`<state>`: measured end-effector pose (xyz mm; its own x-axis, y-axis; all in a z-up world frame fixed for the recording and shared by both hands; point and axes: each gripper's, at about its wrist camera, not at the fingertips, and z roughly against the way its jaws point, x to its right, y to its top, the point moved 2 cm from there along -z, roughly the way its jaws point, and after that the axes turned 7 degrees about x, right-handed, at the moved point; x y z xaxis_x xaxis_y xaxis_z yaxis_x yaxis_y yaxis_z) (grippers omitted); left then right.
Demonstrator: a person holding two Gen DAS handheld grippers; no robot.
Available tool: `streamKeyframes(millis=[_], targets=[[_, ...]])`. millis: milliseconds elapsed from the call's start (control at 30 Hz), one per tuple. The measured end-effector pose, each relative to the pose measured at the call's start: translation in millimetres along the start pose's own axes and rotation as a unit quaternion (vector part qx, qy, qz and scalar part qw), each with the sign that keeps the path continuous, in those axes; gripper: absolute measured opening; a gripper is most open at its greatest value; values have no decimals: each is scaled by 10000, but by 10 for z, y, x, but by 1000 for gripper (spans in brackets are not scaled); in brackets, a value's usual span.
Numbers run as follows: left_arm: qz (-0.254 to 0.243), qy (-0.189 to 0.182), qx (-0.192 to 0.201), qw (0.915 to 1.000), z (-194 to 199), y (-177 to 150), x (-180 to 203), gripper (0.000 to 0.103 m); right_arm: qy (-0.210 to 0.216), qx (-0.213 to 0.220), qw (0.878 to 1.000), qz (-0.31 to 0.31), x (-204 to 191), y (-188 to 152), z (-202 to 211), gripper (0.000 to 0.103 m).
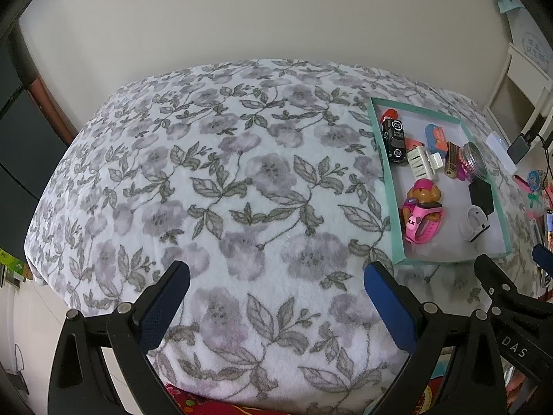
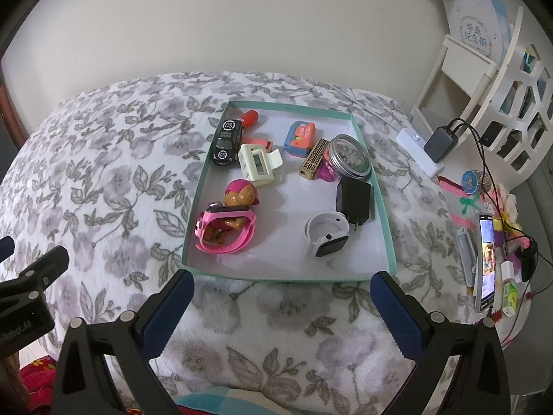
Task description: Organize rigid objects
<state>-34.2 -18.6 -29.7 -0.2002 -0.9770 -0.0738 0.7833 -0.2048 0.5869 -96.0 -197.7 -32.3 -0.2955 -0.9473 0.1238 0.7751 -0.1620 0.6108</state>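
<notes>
A shallow teal-rimmed tray lies on a floral blanket. Inside it sit a black toy car, a cream hair claw, a pink watch around a brown toy dog, a white watch, a black charger, a lidded glass jar and a blue-orange toy. My right gripper is open, just before the tray's near edge. My left gripper is open over bare blanket, left of the tray.
The floral blanket covers the whole surface. Right of the tray lie a phone, a white power strip, cables and small clutter. A white shelf unit stands at the far right. A pale wall runs behind.
</notes>
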Motion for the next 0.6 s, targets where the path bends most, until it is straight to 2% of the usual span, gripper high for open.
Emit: streamKeyframes(millis=[600], targets=[[66,63,145,9999,52,21,-32,101,28,-24,10000,84,-8,-5,-26,103]])
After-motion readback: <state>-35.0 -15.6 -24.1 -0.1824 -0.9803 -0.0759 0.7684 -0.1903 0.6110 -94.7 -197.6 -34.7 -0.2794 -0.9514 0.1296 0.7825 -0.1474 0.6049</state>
